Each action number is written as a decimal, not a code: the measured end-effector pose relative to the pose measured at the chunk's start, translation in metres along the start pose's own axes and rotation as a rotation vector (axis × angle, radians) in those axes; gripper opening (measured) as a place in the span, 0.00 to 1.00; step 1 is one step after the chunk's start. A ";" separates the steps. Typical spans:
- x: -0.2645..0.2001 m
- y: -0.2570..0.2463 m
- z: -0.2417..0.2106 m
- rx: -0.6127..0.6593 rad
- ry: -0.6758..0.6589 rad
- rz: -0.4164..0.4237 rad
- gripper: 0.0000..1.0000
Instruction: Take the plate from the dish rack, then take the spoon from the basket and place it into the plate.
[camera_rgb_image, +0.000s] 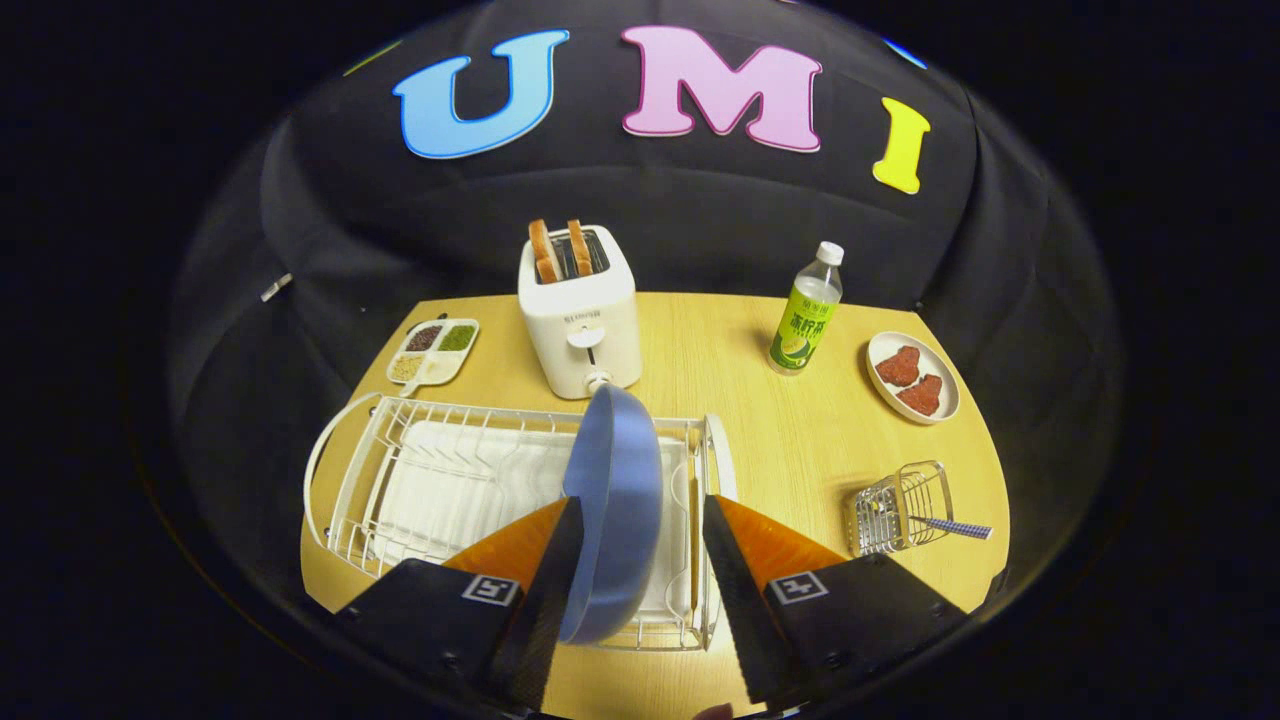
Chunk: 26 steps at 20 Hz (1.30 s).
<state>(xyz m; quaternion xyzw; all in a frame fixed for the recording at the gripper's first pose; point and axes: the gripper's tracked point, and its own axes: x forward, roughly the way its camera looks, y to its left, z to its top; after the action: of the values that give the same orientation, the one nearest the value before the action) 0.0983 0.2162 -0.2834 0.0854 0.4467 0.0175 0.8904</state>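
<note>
Gripper view: blue plate stands on edge in the dish rack, between the gripper fingers; jaws wide, right finger clear.

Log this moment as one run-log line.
stage: plate pickup | gripper: open, fingers straddle blue plate upright in dish rack | spoon: in basket

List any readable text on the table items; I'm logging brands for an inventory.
Toaster: small brand word on its front, too blurred to read.
Bottle: label print too small to read.
Gripper, open with the plate between its fingers: square markers, no words.
</note>
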 end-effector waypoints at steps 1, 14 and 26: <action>0.006 0.002 -0.004 0.003 0.018 -0.014 0.70; 0.000 -0.005 0.037 -0.081 -0.010 -0.216 0.27; -0.122 -0.103 0.075 -0.040 -0.265 -0.123 0.27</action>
<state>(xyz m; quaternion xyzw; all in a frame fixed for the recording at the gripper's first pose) 0.0802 0.0916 -0.1602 0.0416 0.3293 -0.0398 0.9425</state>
